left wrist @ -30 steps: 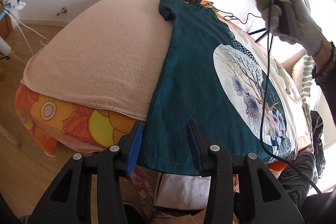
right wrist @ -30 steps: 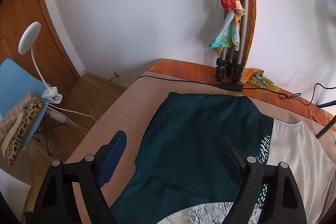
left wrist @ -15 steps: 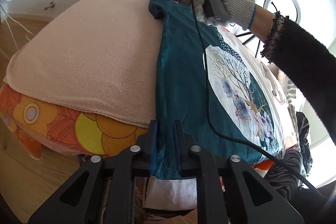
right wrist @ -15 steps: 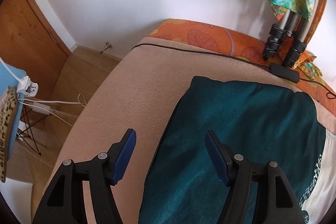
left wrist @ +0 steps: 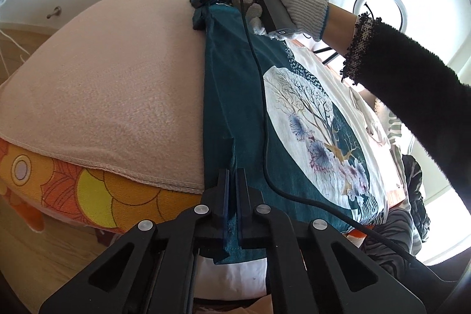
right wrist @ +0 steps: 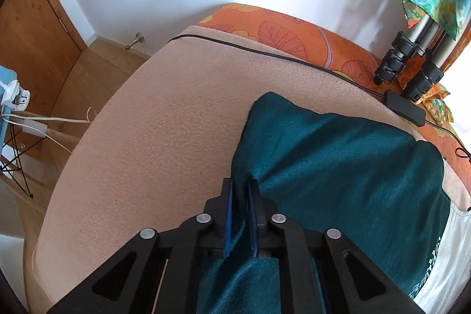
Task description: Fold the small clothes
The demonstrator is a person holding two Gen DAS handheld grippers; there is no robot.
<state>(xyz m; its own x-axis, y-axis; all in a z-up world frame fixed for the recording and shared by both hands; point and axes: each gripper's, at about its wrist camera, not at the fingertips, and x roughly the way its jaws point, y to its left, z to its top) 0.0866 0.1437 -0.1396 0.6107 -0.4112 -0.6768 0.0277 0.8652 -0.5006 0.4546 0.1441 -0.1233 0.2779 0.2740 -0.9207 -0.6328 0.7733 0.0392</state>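
Spread on the peach fleece blanket [left wrist: 117, 96], the teal T-shirt [left wrist: 235, 96] is pinched at hem by the left gripper [left wrist: 232, 206] and at sleeve by the right gripper [right wrist: 242, 221], and its edge should be lifted evenly and carried across the print [left wrist: 321, 134].

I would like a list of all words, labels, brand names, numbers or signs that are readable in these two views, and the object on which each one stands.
No readable words, brands or numbers.
Power symbol, a small round sign with no letters: on the button at the end of the right gripper's handle.
White marks at the teal shirt's print edge: pattern, not legible as text.
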